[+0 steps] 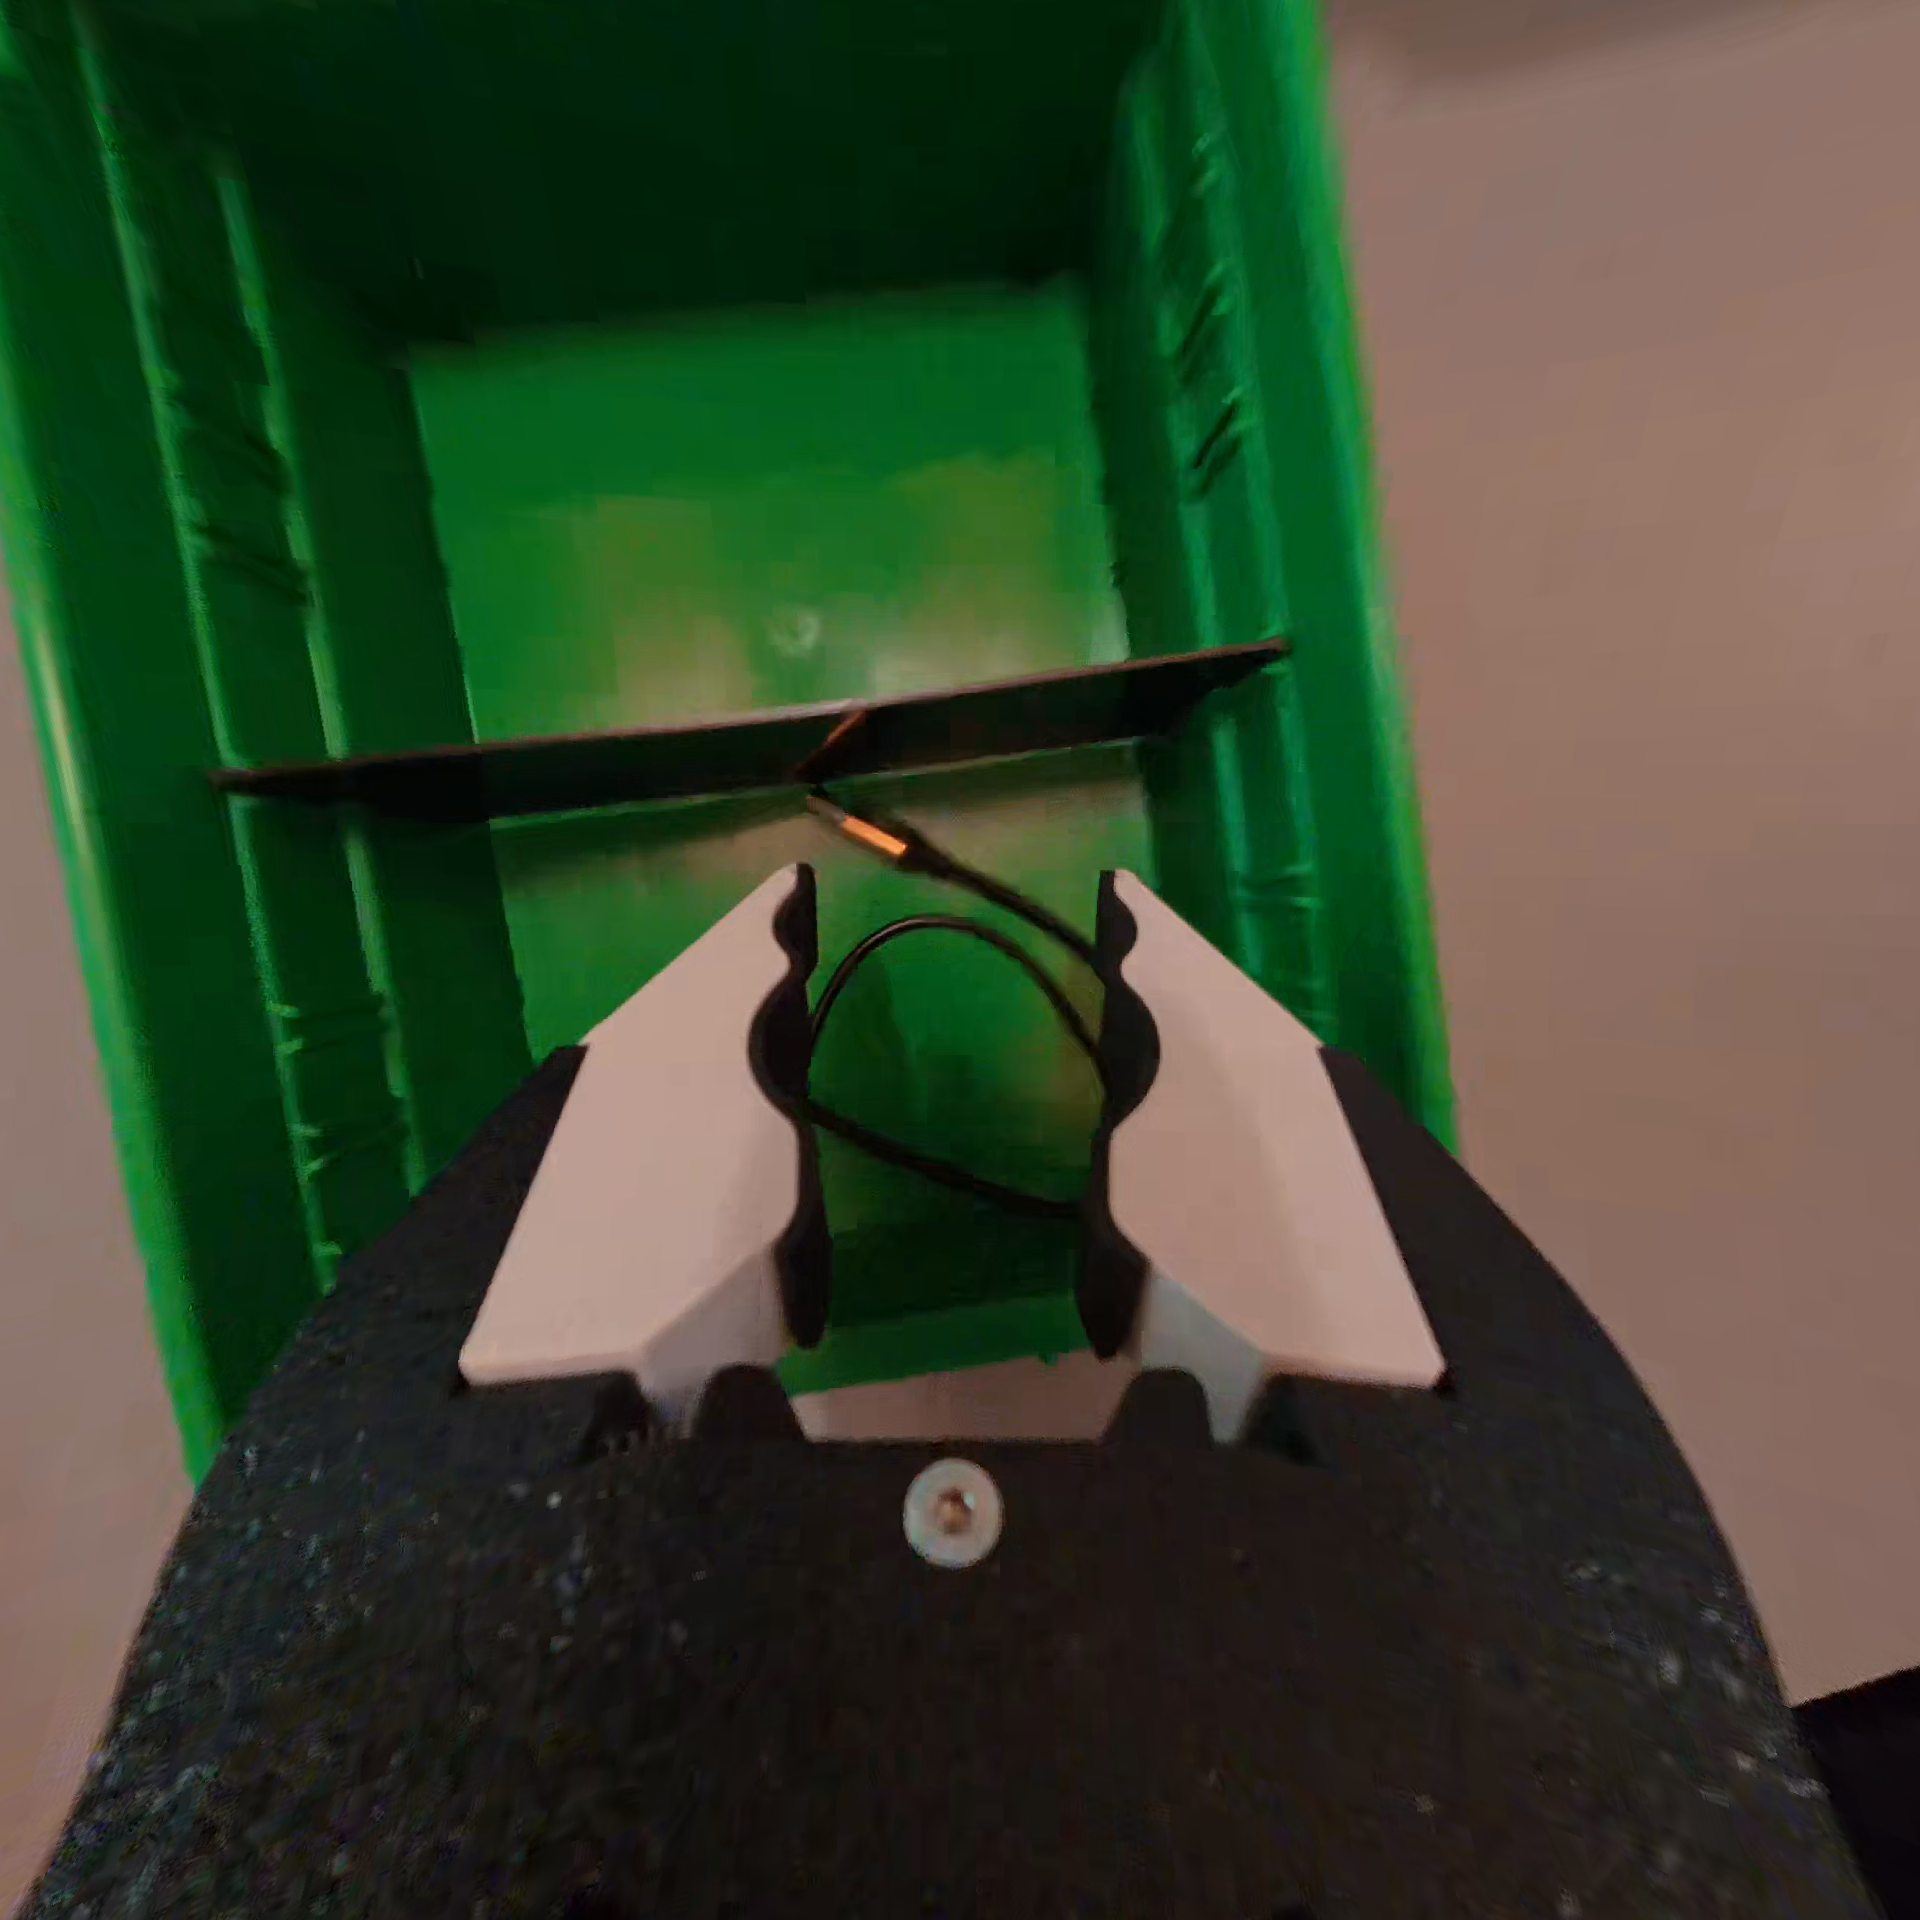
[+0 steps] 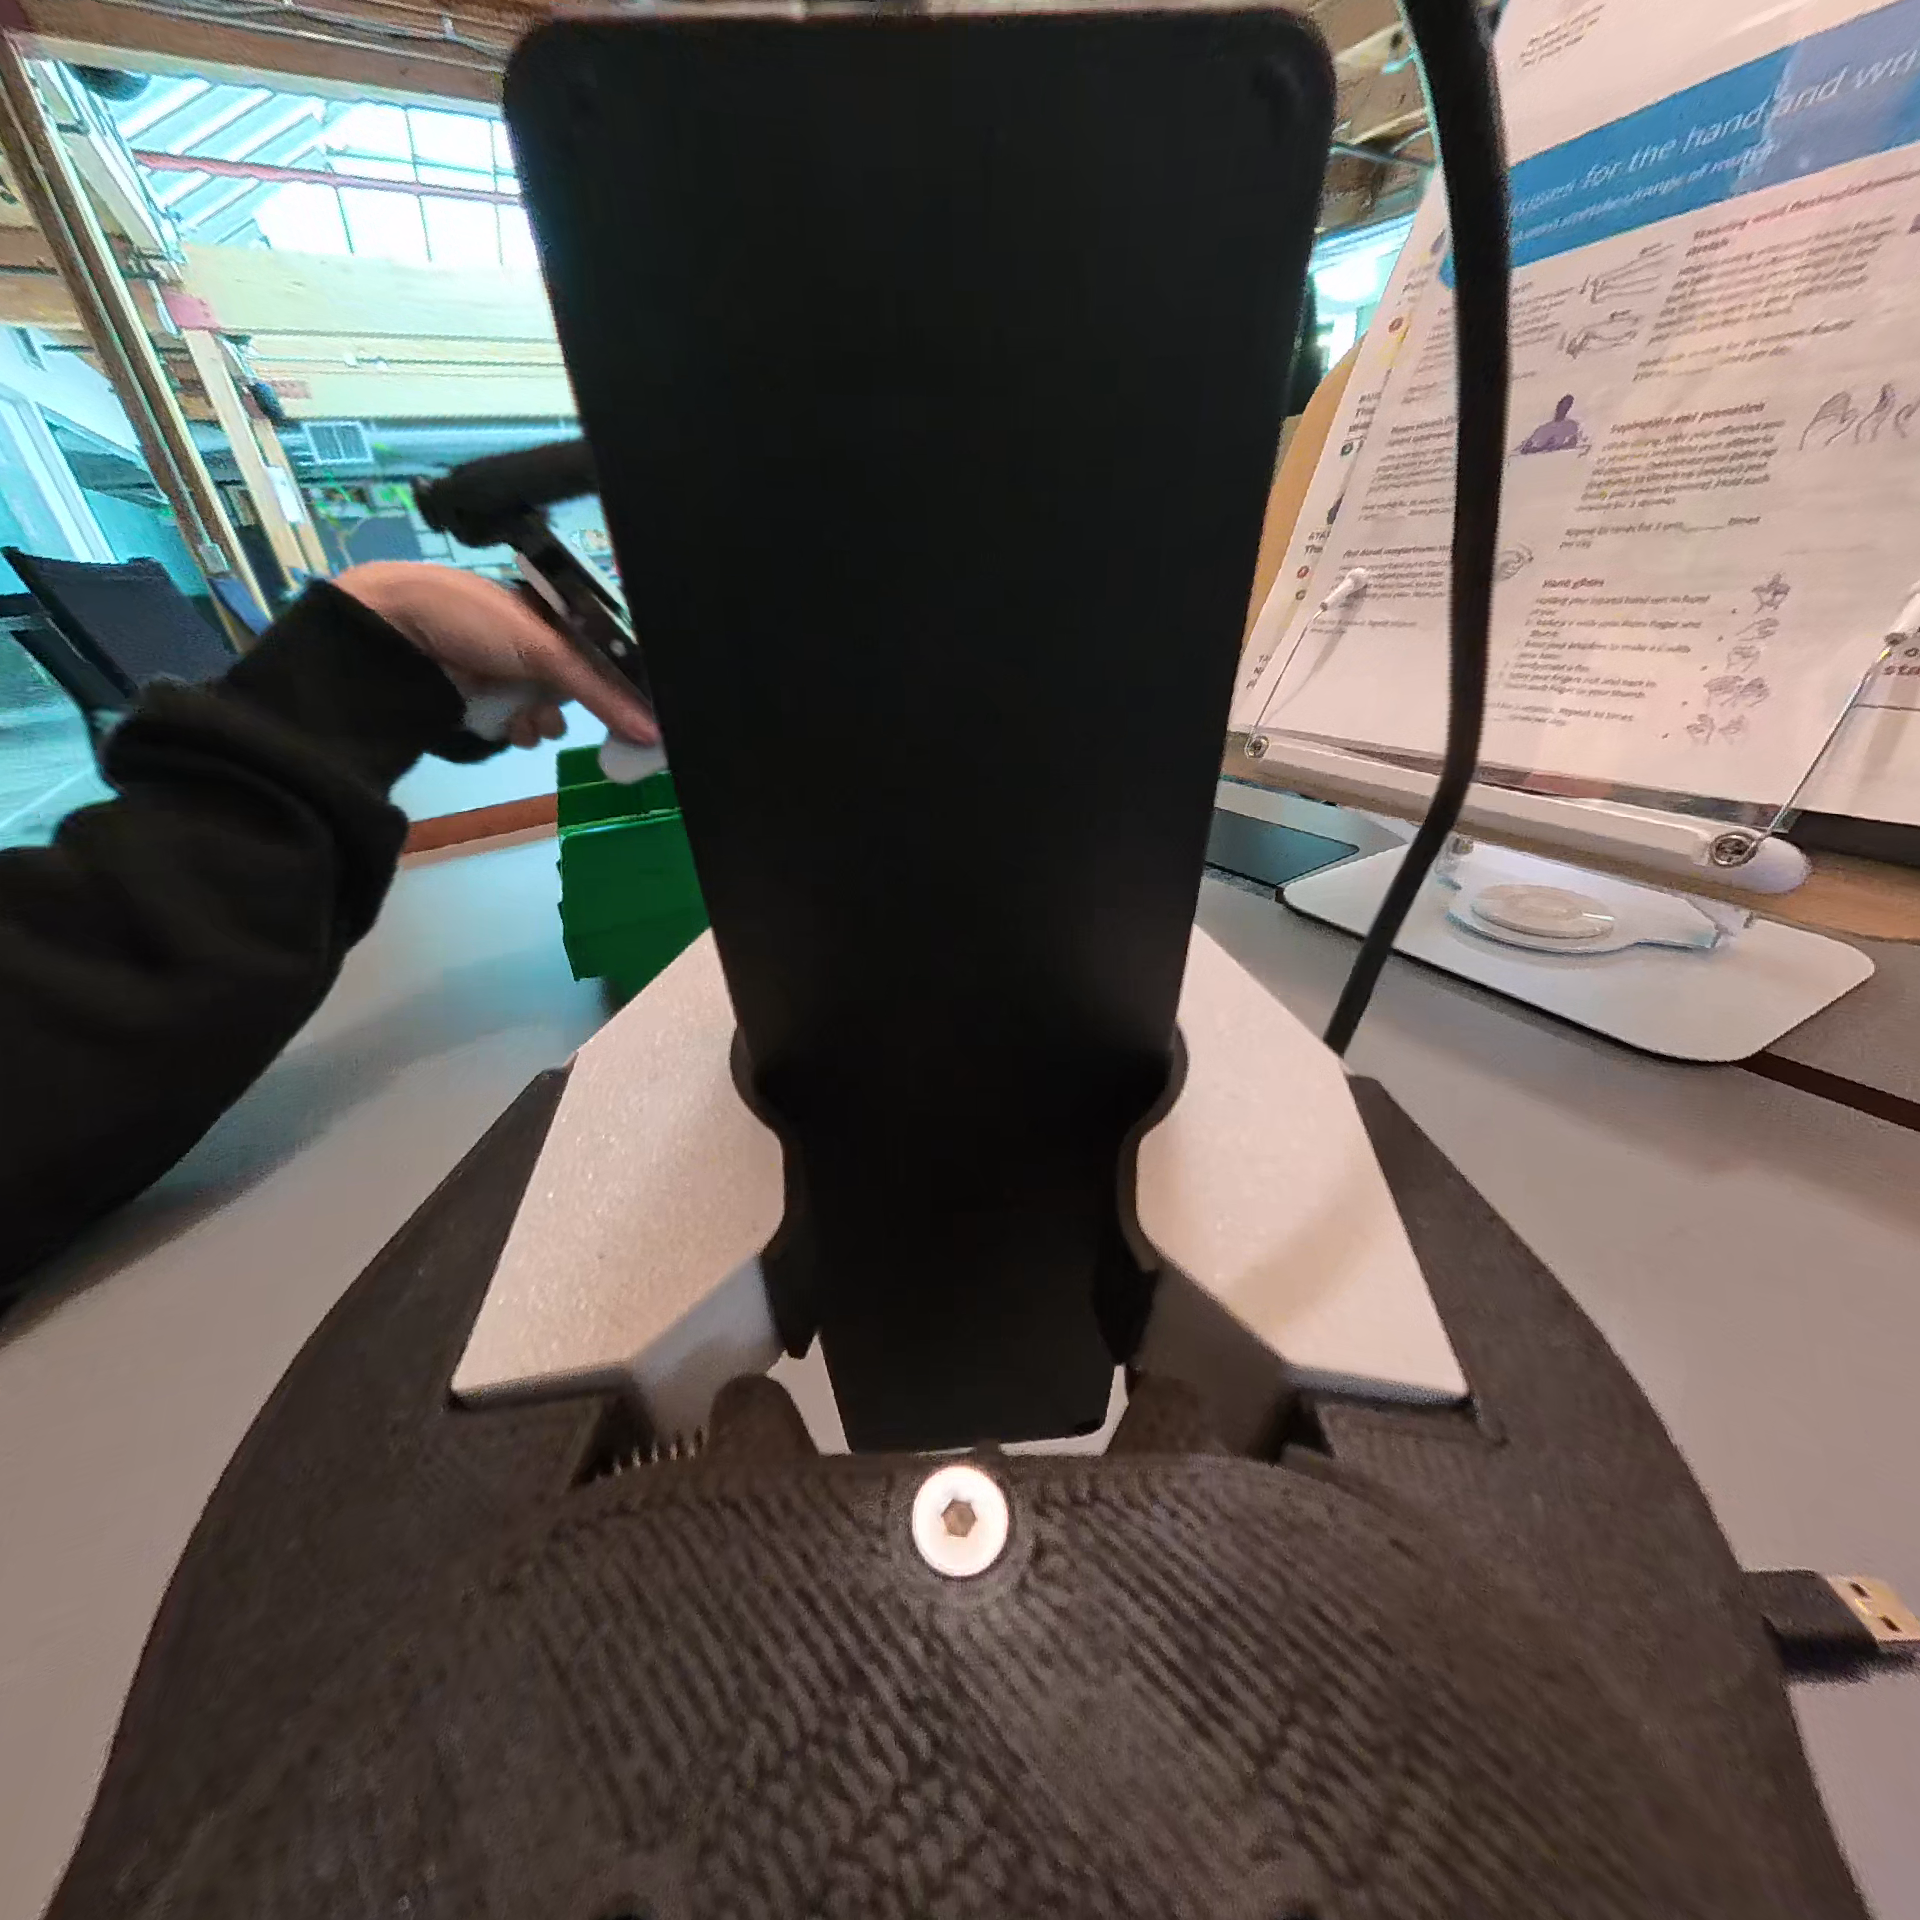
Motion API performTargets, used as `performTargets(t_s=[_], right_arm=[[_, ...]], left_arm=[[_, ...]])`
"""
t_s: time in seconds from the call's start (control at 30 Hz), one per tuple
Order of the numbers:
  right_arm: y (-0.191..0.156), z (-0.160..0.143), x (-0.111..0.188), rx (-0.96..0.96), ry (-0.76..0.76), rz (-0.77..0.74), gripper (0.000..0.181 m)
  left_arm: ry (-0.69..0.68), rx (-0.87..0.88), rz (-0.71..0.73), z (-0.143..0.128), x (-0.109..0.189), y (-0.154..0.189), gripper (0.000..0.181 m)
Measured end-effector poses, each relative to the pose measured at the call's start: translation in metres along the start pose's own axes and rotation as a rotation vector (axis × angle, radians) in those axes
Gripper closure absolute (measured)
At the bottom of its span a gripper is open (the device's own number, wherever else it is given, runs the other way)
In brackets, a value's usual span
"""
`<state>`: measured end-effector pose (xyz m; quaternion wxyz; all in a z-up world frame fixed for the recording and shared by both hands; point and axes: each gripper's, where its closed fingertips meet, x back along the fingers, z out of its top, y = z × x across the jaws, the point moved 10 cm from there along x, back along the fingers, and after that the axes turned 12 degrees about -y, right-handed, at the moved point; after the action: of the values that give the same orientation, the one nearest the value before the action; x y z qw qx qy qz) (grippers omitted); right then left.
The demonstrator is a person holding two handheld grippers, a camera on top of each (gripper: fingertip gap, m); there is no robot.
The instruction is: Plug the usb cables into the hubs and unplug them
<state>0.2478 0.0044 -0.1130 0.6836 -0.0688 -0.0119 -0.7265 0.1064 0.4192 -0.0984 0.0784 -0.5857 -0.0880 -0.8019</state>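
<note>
The left tongs [image 1: 956, 894] hang over a green bin [image 1: 187, 727] with their jaws apart and nothing between them. Under them, on the bin's floor in the near compartment, lies a thin black cable [image 1: 966, 935] in a loose loop; its gold-coloured plug [image 1: 871, 834] points at the black divider [image 1: 644, 753] that crosses the bin, and seems to touch the divider's foot. The right tongs [image 2: 956, 1049] are clamped on a flat black hub [image 2: 914, 520], which stands up between the jaws and hides most of the view. A thick black cord [image 2: 1455, 623] runs down to the grey desk [image 2: 1558, 1299] beside it. At the right edge a USB plug [image 2: 1849, 1626] lies on the desk. To the left, a hand [image 2: 478, 634] in a dark sleeve [image 2: 208, 831] holds the other tongs above the bin.
</note>
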Motion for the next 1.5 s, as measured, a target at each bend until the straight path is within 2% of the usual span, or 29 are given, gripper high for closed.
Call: performTargets(t_s=[0.03,0.13,0.2,0.27,0.33,0.43,0.5,0.57,0.63,0.73,0.87,0.9,1.07,1.5], right_arm=[[0.000,0.000,0.000,-0.003,0.001,-0.002,0.118],[0.001,0.000,0.001,-0.006,0.002,-0.007,0.118],[0.002,-0.001,0.001,-0.009,-0.002,-0.006,0.118],[0.002,-0.001,0.001,-0.005,0.001,-0.005,0.118],[0.000,0.000,0.001,-0.003,0.007,0.007,0.118],[0.001,0.000,0.001,0.000,0.003,0.007,0.118],[0.002,-0.001,0.002,0.002,0.001,-0.004,0.118],[0.004,-0.001,0.004,0.000,0.001,-0.008,0.118],[0.006,-0.001,0.005,-0.005,0.011,-0.010,0.118],[0.007,-0.001,0.007,-0.007,0.012,-0.010,0.118],[0.008,-0.001,0.007,-0.011,0.011,-0.007,0.118],[0.007,-0.001,0.007,-0.011,0.008,-0.003,0.118],[0.006,-0.002,0.004,-0.001,-0.005,0.003,0.118],[0.007,-0.003,0.005,0.002,-0.008,0.000,0.118]], left_arm=[[-0.053,0.025,0.022,0.000,-0.011,-0.005,0.128],[-0.115,0.063,-0.027,0.004,-0.039,-0.010,0.127],[-0.179,0.089,-0.009,0.003,-0.054,-0.016,0.127],[-0.234,0.102,0.015,0.000,-0.064,-0.021,0.127],[-0.211,0.104,-0.006,0.002,-0.065,-0.021,0.130],[-0.208,0.045,-0.025,0.003,-0.064,-0.017,0.149],[-0.204,0.035,0.025,0.003,-0.062,-0.020,0.160],[-0.159,0.012,-0.031,0.005,-0.059,-0.016,0.171],[-0.114,0.066,-0.003,0.008,-0.054,-0.020,0.181],[-0.040,0.147,0.001,0.009,-0.045,-0.023,0.161],[-0.125,0.169,-0.014,0.005,-0.056,-0.022,0.131],[-0.149,0.176,-0.022,0.005,-0.062,-0.021,0.130],[-0.205,0.139,0.091,0.005,-0.067,-0.019,0.147],[-0.198,0.085,0.045,-0.002,-0.056,-0.027,0.170]])
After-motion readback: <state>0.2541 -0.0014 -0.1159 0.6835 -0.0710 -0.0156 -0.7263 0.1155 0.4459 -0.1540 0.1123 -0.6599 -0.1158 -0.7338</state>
